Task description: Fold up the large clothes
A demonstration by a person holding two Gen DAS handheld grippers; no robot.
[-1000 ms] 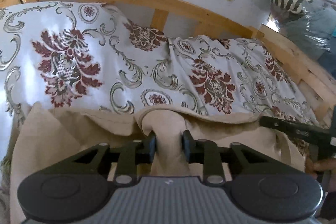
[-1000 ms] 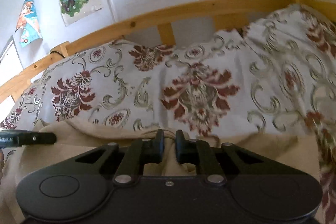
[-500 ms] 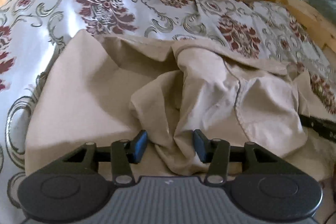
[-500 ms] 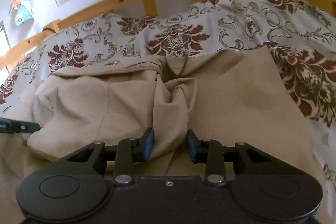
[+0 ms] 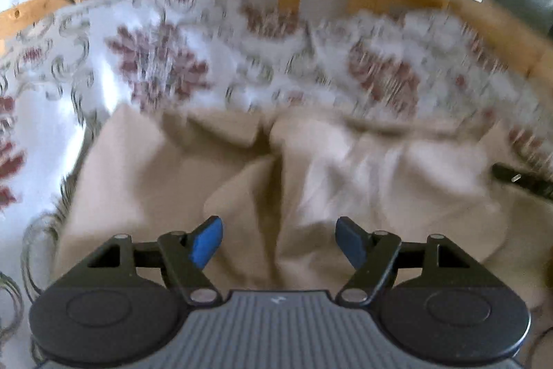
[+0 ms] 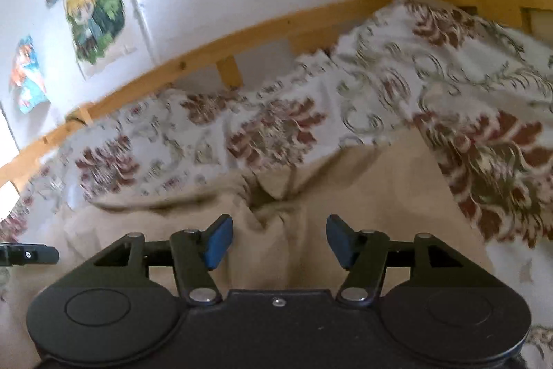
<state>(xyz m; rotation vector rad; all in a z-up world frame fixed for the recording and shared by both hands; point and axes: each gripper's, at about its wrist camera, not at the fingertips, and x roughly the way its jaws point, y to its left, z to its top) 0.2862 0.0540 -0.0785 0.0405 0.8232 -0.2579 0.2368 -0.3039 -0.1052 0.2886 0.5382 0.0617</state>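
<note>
beige garment (image 5: 145,182), pinched a second ago, now lies free between both grippers' opening jaws.

The garment (image 5: 166,182) is plain beige, paler where light falls on its folds. The bedspread (image 6: 276,134) beneath it is white, patterned with dark red floral medallions and grey-green scrolls. The bed rail (image 6: 242,37) is honey-coloured wood with a few darker knots. Each gripper is black with blue pads (image 5: 206,241); the left gripper (image 5: 280,239) has a ribbed grey body. Wall posters (image 6: 95,11) show bright cartoon colours: yellow, green, orange, blue.
</note>
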